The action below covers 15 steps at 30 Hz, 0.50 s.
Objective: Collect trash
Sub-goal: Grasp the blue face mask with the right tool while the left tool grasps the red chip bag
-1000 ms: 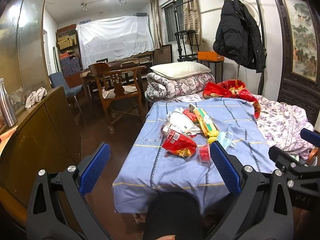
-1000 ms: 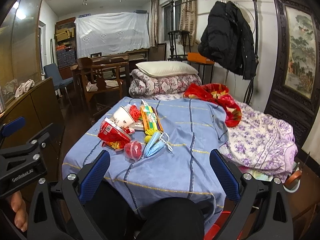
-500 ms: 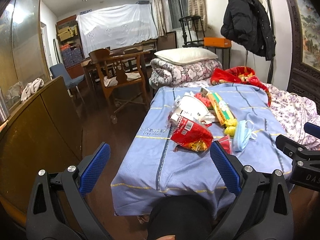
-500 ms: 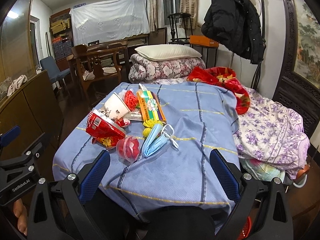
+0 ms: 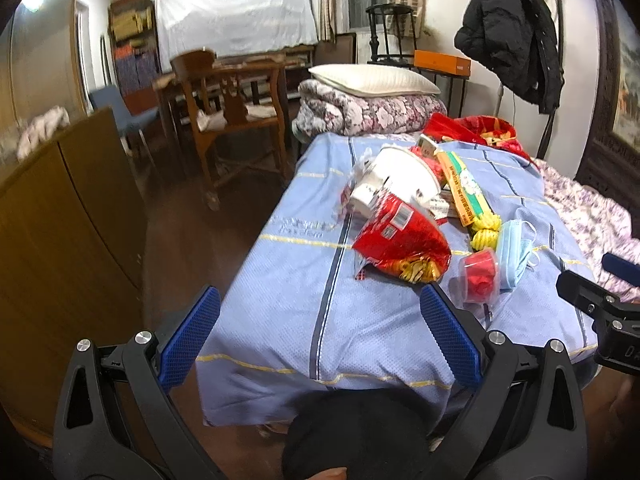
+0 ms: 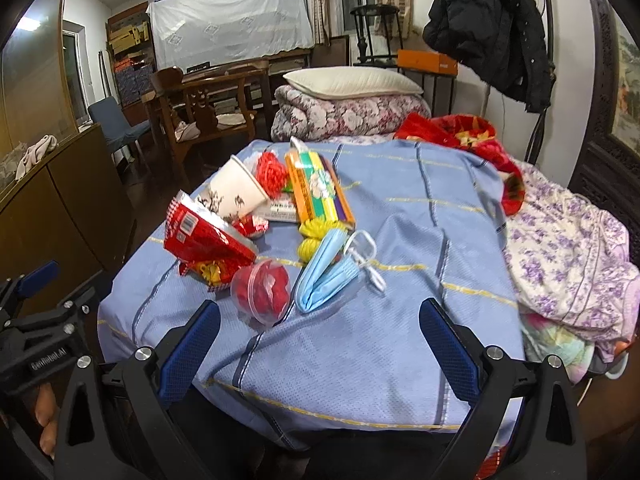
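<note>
My left gripper and my right gripper both hang spread wide with nothing between the blue pads, at the near edge of the blue striped cloth. Just ahead lie the small clear plastic cup of red scraps, the crumpled red snack bag, the folded light-blue face mask, the white paper cup on its side and the orange-and-green flat packet.

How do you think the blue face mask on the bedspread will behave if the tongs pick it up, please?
The blue face mask lies folded and thin, so it is probably floppy and very light, likely to unfold or droop when lifted. Its white ear loops trail loose beside it and may dangle or snag. Pinching the folded body looks safer. It touches the clear cup, which might get nudged.
</note>
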Tool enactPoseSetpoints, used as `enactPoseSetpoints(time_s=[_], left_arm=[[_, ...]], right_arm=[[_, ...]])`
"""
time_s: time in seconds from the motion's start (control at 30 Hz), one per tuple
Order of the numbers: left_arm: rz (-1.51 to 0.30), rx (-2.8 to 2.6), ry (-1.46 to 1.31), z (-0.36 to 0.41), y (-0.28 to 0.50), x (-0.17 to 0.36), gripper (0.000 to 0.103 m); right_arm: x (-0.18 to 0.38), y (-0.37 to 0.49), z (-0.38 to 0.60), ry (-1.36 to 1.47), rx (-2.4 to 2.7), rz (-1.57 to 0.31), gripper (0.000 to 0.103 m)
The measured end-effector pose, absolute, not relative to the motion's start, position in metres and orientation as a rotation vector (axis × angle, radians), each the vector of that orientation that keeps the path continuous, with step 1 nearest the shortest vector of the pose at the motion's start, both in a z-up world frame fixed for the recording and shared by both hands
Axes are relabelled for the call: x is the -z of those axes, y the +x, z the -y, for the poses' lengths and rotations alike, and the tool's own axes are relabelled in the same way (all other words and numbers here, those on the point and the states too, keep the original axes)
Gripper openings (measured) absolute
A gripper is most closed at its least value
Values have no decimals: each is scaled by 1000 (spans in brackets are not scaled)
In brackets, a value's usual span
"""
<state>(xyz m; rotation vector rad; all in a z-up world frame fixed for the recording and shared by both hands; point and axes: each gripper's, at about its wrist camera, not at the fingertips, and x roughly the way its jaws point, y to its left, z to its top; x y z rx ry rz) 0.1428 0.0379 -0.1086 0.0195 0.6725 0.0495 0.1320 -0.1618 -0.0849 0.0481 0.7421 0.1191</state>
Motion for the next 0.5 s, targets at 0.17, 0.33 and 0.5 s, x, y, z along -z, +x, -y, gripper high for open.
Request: enactPoseSetpoints(time_s=[0.17, 0.33, 0.5], left_arm=[[-694, -56, -9, -58, 147, 127, 96], [-767, -31, -67, -71, 157, 149, 96], [-789, -18, -80, -72, 164, 160, 96]], right_arm=[[104, 145, 165, 79, -152, -782, 96], [120, 161, 163, 108, -182, -819, 89], [132, 185, 166, 135, -151, -839, 87]])
